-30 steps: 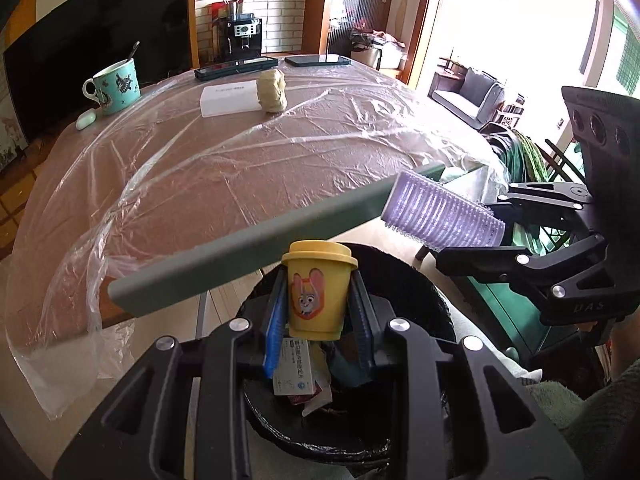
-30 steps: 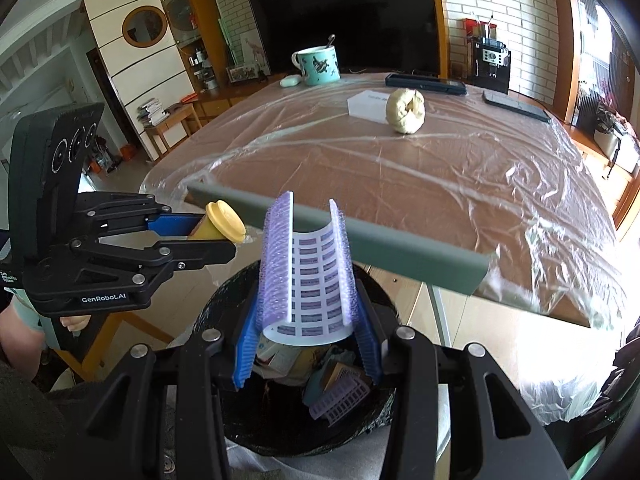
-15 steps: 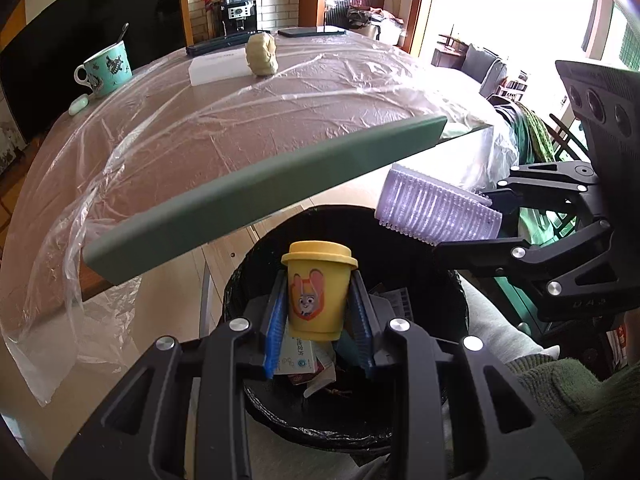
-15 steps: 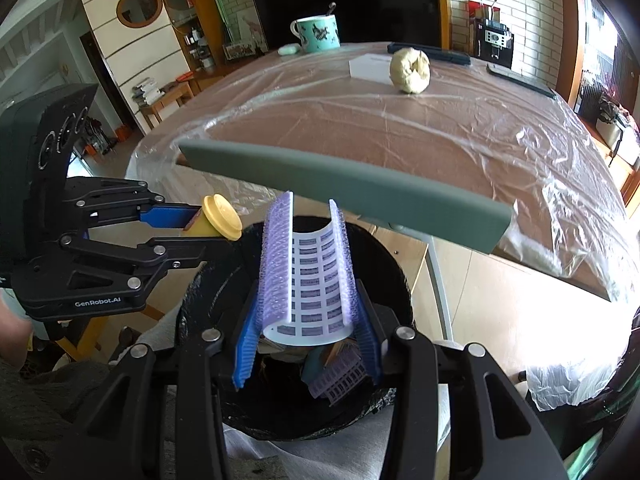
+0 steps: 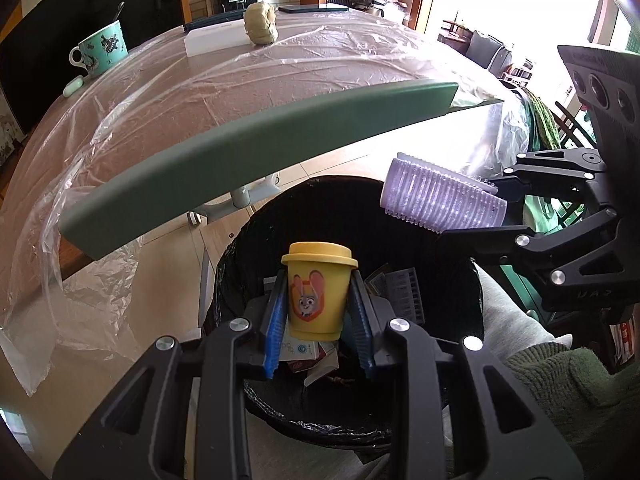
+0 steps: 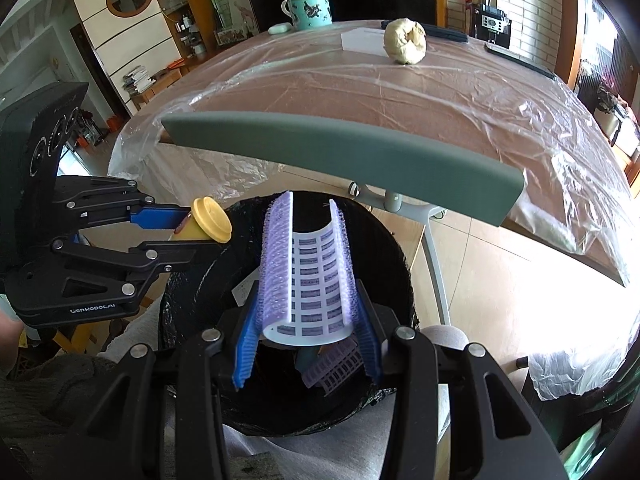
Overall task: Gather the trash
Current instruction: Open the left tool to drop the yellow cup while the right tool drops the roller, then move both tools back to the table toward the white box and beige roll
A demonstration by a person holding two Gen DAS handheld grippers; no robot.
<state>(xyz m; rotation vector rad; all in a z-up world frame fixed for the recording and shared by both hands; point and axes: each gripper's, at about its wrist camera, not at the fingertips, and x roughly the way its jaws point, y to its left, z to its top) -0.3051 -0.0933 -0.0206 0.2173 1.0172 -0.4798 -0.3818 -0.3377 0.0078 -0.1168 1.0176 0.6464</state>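
My left gripper (image 5: 319,322) is shut on a small yellow cup (image 5: 318,292) with a cartoon rabbit, held upright over a black-lined trash bin (image 5: 256,240). In the right wrist view that left gripper (image 6: 182,232) comes in from the left with the yellow cup (image 6: 208,226) at the bin's rim. My right gripper (image 6: 306,332) is shut on a purple hair roller (image 6: 306,272), a half-open curved shell, above the trash bin (image 6: 392,264). The same hair roller (image 5: 440,204) shows at the right of the left wrist view. Paper scraps and another purple roller (image 6: 332,368) lie inside the bin.
A grey-green chair back (image 6: 344,154) arches just beyond the bin, in front of a plastic-covered table (image 6: 400,96). On the table stand a teal mug (image 6: 307,8), a crumpled beige ball (image 6: 405,41), a white box (image 5: 214,40) and remotes. A person's green sleeve (image 5: 568,392) is at the lower right.
Both grippers have sunk toward the bin with their loads still held. The bin opening fills more of each view and the chair back sits higher in the pictures.
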